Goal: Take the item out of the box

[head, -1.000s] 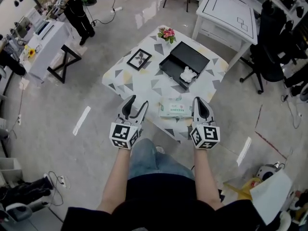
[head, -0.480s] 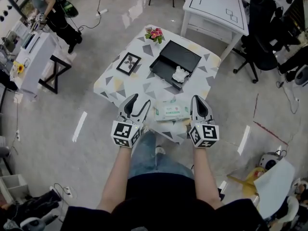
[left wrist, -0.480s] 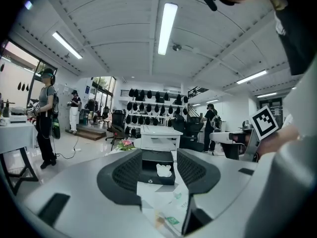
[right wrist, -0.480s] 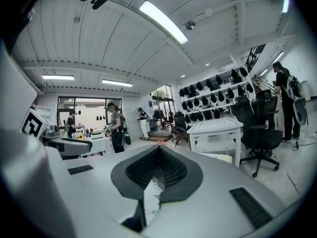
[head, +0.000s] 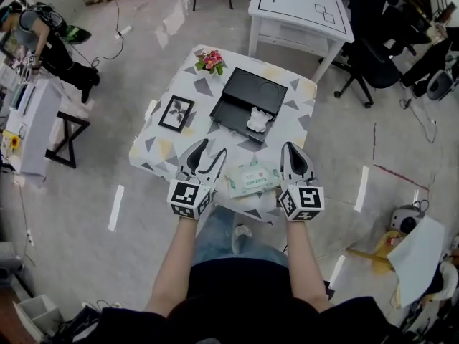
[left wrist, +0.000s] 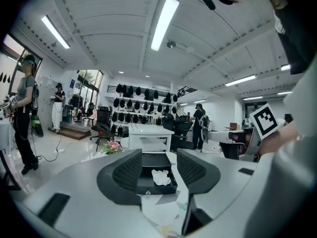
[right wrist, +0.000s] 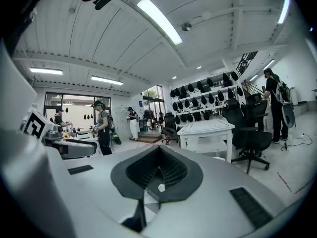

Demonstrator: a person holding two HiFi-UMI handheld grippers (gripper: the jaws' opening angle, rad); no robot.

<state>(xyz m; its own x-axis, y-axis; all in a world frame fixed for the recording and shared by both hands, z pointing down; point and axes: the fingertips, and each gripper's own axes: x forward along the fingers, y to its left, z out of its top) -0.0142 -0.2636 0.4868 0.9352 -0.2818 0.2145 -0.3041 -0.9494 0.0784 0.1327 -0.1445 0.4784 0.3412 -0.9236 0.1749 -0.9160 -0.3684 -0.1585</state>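
1. The left hand-held gripper (head: 209, 150) hovers over the near edge of the white, triangle-patterned tabletop (head: 154, 145), with its jaws spread and nothing held.
2. The right hand-held gripper (head: 295, 150) is off to its right, jaws pressed together.
3. A pale green soft wipes packet (head: 252, 179) lies between them.
4. Farther off, the open black rectangular box (head: 242, 97) holds the small white crumpled item (head: 259, 120) in its near right part.

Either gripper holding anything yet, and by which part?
Nothing is held. The left gripper has jaws apart and empty; the right gripper, jaws shut on nothing. The white item lies in the black box.
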